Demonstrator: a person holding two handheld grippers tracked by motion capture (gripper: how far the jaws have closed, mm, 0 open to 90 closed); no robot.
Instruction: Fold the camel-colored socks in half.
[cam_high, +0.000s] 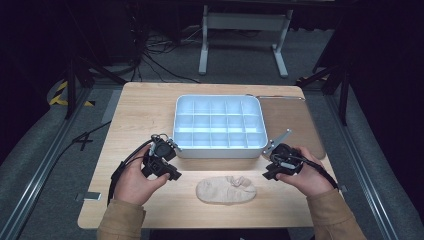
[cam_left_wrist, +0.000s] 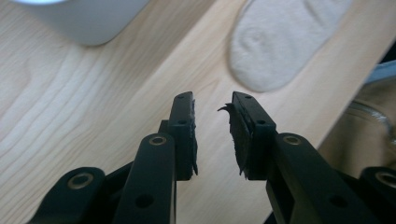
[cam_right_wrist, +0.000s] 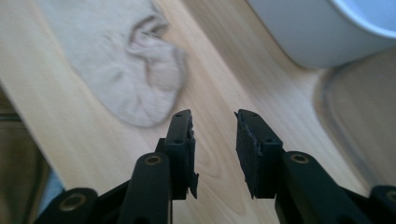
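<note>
A beige sock (cam_high: 226, 190) lies flat on the wooden table (cam_high: 145, 107), just before a white divided tray (cam_high: 219, 150); the left gripper (cam_left_wrist: 212, 109) and right gripper (cam_right_wrist: 214, 126) flank it, jaws apart and empty, seemingly poised to take either end.

Overhead light hits the wooden table (cam_high: 150, 110) pretty evenly, and the white tray (cam_high: 219, 150) glows, nearly blown out. Everything around the table sinks into darkness. Shadows beside the tray are soft. In both gripper views the tray and the beige sock (cam_right_wrist: 126, 70) are blurry, while the jaws look sharp.
</note>
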